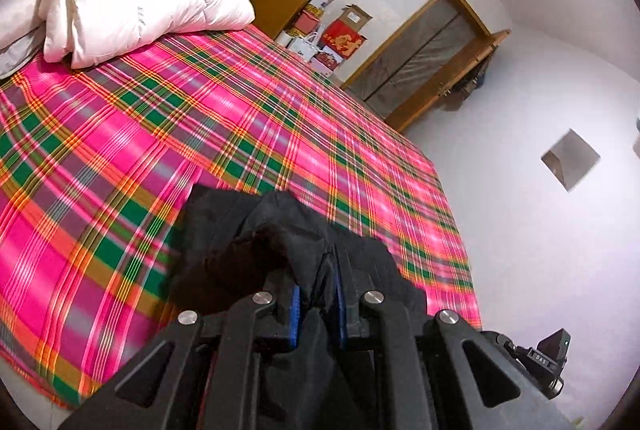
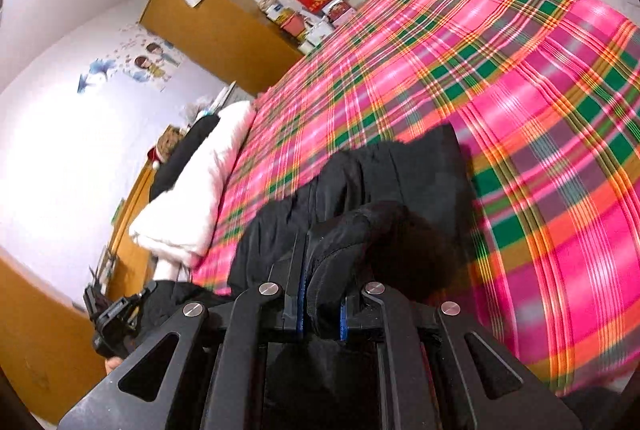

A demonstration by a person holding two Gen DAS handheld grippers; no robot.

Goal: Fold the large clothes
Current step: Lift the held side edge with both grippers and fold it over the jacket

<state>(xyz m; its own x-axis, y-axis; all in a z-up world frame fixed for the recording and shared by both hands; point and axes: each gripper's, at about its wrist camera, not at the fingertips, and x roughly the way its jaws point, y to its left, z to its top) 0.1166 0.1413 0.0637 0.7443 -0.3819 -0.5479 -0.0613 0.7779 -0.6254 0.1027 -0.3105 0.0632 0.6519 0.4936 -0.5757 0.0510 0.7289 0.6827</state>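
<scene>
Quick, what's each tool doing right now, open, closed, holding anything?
Left tool: closed on a bunched fold of the black padded garment.
Right tool: closed on another fold of the same garment, above the pink plaid bedsheet.

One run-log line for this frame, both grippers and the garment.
phase: mid-fold | left gripper: shut on black garment | right gripper: shut on black garment | garment: bunched, partly on plaid bedsheet | white duvet: far end
</scene>
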